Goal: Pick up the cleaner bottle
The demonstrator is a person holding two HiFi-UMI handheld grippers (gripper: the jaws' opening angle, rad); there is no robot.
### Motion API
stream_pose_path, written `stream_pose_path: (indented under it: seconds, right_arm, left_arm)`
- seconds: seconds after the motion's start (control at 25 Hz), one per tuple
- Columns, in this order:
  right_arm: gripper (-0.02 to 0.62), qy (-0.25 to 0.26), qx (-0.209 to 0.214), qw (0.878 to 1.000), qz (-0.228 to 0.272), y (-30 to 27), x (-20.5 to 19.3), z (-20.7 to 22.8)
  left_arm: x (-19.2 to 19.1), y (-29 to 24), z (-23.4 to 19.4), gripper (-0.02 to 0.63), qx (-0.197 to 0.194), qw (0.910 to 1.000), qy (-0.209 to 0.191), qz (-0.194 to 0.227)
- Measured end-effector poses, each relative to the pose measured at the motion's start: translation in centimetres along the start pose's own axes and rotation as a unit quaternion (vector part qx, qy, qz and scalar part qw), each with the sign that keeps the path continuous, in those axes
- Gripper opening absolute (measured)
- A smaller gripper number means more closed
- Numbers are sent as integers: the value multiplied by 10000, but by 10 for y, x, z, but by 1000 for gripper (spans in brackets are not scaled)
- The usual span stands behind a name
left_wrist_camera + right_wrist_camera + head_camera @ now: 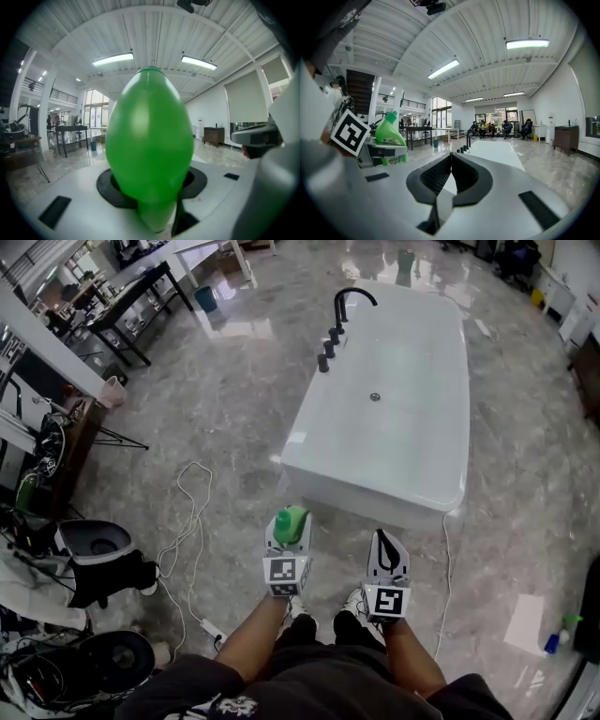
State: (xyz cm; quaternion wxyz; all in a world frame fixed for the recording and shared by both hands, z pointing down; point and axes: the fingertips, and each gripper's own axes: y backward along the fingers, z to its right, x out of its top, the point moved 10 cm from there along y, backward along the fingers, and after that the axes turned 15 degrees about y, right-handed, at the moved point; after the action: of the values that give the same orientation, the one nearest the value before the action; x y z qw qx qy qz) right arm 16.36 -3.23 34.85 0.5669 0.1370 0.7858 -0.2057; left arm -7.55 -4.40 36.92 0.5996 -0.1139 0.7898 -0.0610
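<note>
The cleaner bottle (292,519) is green with a rounded body and stands upright between the jaws of my left gripper (287,532), which is shut on it above the marble floor. It fills the middle of the left gripper view as a green bulge (150,145) that hides the jaw tips. From the right gripper view the bottle (389,133) shows at the left, with a label low on it. My right gripper (383,540) hangs beside the left one, a little to its right. Its jaws (451,171) are shut with nothing between them.
A long white bathtub (441,456) with a black faucet (349,301) stands ahead on the glossy floor. A white cable (187,521) winds across the floor at the left, near dark equipment (94,545). Black tables (141,296) stand far left. A small bottle (558,638) lies at the right.
</note>
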Motion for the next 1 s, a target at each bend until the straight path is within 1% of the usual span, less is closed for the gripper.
stream_pose_path:
  seconds: [0.08,0.24,0.36,0.48,0.6,0.68,0.8,1.0]
  right_arm:
    - [15,4,-103,9998,141,9,9,18]
    - [16,72,-314,9993,184,19,19,51]
    - [17,57,-571,9980,271,19,28,67]
    - [17,96,-841,9962,202,16,27,80]
    - [15,163,-1141,9932,163,13,30,92]
    - [16,201,-1313,9909,200,8,38,95]
    - [16,261,-1465,9887,163,-8,48,92]
    - [17,287,-1676,9853,136,-43,65,80]
  left_arm:
    - [7,3,17,181,-49,10000,-15,-22]
    - [25,2,43,181,-78,9999,-73,43]
    - [41,-6,53,181,-253,9996,-98,59]
    - [49,-20,57,181,-432,9988,-222,5]
    - [55,-36,63,181,-643,9976,-243,1]
    - [66,-46,64,181,-797,9962,-346,19]
    - [79,-62,58,181,-1014,9939,-428,-18]
    - [98,-87,38,181,-1388,9896,-374,31]
